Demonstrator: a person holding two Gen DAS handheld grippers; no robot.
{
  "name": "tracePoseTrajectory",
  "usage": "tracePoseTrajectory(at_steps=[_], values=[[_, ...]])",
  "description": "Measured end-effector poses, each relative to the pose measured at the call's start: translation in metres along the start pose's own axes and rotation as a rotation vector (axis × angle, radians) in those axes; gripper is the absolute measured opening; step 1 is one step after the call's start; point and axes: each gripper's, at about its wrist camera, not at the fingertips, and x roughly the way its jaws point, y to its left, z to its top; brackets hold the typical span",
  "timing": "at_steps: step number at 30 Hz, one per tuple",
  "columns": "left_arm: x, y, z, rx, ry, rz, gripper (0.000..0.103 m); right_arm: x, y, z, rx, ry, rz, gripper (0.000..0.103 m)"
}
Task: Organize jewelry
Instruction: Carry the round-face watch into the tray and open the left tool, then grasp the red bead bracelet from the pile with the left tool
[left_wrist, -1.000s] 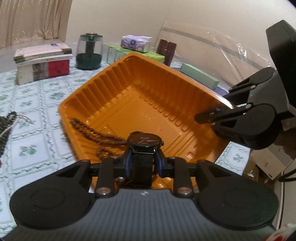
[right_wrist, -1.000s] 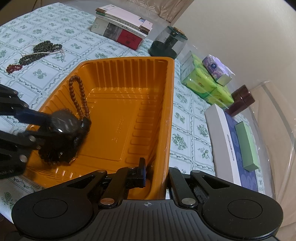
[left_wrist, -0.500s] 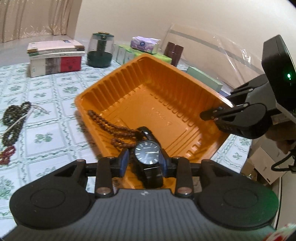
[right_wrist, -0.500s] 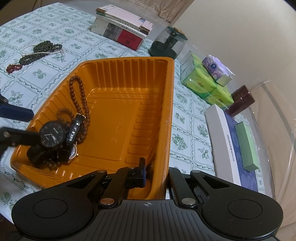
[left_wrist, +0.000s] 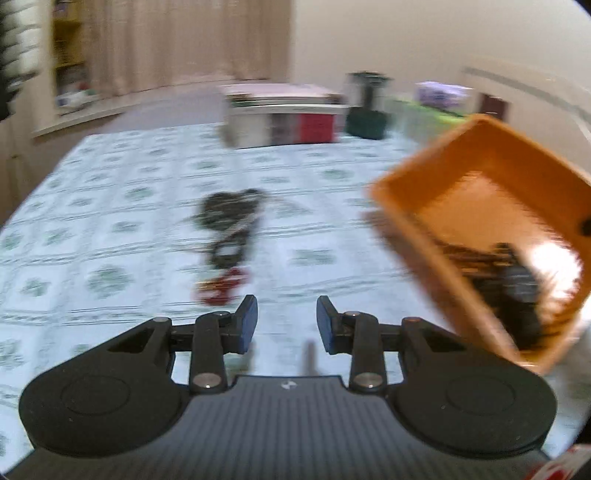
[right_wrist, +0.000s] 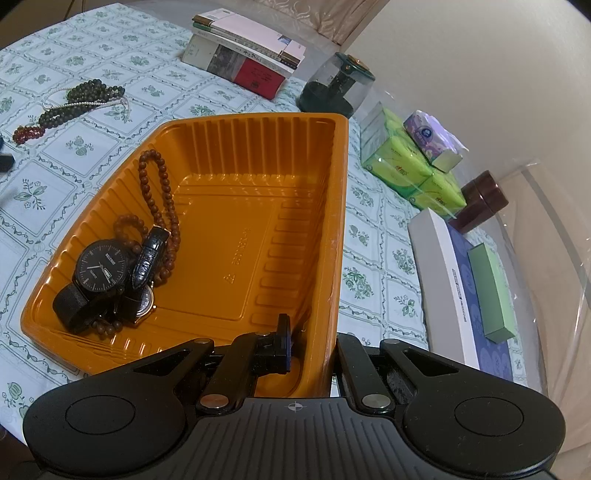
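Note:
An orange tray (right_wrist: 258, 206) holds a black watch (right_wrist: 101, 264), a second watch with a leather strap (right_wrist: 149, 254) and a brown bead string (right_wrist: 162, 192). My right gripper (right_wrist: 312, 341) is shut on the tray's near wall. My left gripper (left_wrist: 286, 325) is open and empty above the tablecloth, left of the tray (left_wrist: 410, 206). Dark green beads (left_wrist: 229, 206) with a red tassel (left_wrist: 221, 288) lie ahead of it; the left wrist view is blurred. They also show in the right wrist view (right_wrist: 85, 96).
A stack of books (right_wrist: 243, 55), a dark green jar (right_wrist: 338, 86), green tissue packs (right_wrist: 413, 166), a brown canister (right_wrist: 480, 201) and a white box with a green box on it (right_wrist: 461, 295) stand along the table's far side.
My left gripper let go of the black watch in the tray, opened, and swung left out of the tray toward the green beads. My right gripper stayed on the tray wall.

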Motion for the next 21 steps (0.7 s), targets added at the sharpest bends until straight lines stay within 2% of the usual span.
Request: tracePoseTrajectory(at_steps=[3, 9, 16, 18, 19, 21], values=[[0.011, 0.022, 0.001, -0.013, -0.001, 0.056, 0.031, 0.0, 0.0, 0.0, -0.001, -0.001, 0.0, 0.005], [0.029, 0.035, 0.003, 0.035, 0.001, 0.058, 0.031, 0.0, -0.001, -0.001, -0.001, 0.003, 0.0, 0.005], [0.045, 0.031, 0.003, 0.118, 0.02, 0.066, 0.017, 0.0, -0.001, -0.001, -0.002, 0.003, 0.0, 0.006], [0.048, 0.031, 0.004, 0.139, 0.023, 0.068, 0.011, 0.0, -0.001, -0.001, -0.002, 0.003, 0.001, 0.006], [0.048, 0.029, 0.005, 0.15, 0.028, 0.065, 0.005, 0.001, -0.001, -0.001, -0.002, 0.003, 0.001, 0.006], [0.047, 0.027, 0.006, 0.166, 0.035, 0.064, 0.004, 0.001, -0.001, -0.001, -0.002, 0.003, 0.0, 0.006]])
